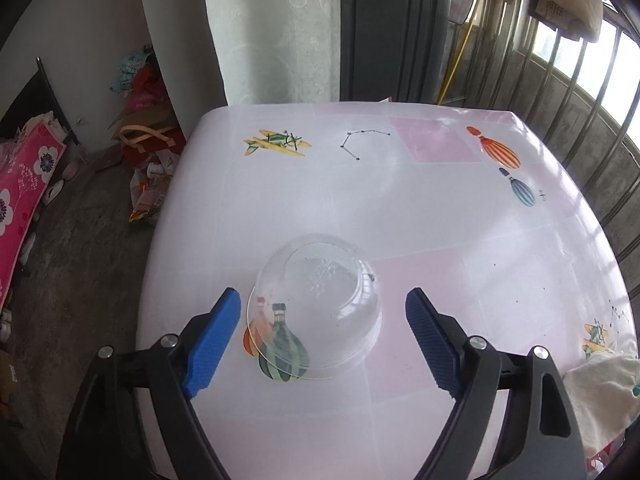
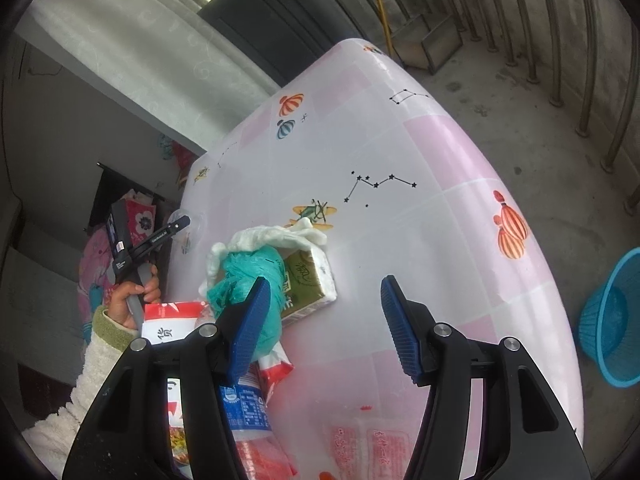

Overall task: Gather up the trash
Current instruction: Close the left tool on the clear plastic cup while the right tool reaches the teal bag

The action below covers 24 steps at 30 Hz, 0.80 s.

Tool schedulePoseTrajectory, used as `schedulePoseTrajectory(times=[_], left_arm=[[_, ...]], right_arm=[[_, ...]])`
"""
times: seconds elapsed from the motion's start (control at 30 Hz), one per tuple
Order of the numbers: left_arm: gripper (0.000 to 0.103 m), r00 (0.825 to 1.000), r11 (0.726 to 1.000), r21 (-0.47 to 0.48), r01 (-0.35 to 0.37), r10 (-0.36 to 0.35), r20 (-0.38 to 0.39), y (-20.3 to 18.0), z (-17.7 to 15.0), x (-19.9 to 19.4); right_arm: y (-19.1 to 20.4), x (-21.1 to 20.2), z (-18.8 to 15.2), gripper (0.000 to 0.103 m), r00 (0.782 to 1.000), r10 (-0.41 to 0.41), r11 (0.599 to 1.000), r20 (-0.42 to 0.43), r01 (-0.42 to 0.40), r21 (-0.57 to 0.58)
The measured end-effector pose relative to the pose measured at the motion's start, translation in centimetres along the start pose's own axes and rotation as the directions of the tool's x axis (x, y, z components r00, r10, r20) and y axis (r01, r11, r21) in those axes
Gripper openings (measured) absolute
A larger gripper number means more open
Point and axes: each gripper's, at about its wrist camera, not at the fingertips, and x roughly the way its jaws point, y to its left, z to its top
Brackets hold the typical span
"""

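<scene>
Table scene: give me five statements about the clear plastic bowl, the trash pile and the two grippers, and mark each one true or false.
1. The clear plastic bowl lies between the open fingers of the left gripper, and neither pad presses on it. True.
2. The bowl is full of crumpled paper. False: it looks empty, and the tablecloth print shows through it.
3. The right gripper is clamped on the teal plastic bag. False: its jaws stand open, with bare tablecloth between them.
4. A tissue pack lies beside the teal bag on the table. True.
5. The blue basket stands on the table. False: it stands on the floor beside the table.
</scene>
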Motion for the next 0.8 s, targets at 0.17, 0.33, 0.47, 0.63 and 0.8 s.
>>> schedulePoseTrajectory(times=[0.17, 0.33, 0.47, 0.63, 0.8], left_arm=[[0.068, 1.000, 0.998, -0.064, 0.008, -0.008, -0.004, 0.5, -0.2, 0.8], [0.067, 1.000, 0.997, -0.074, 0.010, -0.009, 0.014, 0.3, -0.2, 0.0], [0.067, 0.999, 0.997, -0.075, 0.016, -0.012, 0.053, 0.3, -0.1, -2.5], [0.067, 0.990, 0.995, -0.084, 0.045, -0.033, 0.138, 0.8, -0.5, -8.6], [0.067, 0.974, 0.993, -0.079, 0.091, -0.073, 0.214, 0.6, -2.6, -15.6]], right_arm=[[-0.8, 0.2, -0.2, 0.056, 1.000, -0.004, 1.000, -0.006, 0.004, 0.009], [-1.1, 0.4, -0.4, 0.056, 1.000, 0.005, 1.000, -0.014, -0.004, 0.020], [-1.2, 0.1, -0.7, 0.056, 1.000, 0.013, 1.000, -0.012, -0.013, 0.015], [-0.5, -0.3, -1.2, 0.056, 1.000, 0.030, 1.000, -0.001, -0.030, -0.007], [0.0, -0.3, -1.8, 0.056, 0.998, 0.062, 0.998, -0.012, -0.062, -0.013]])
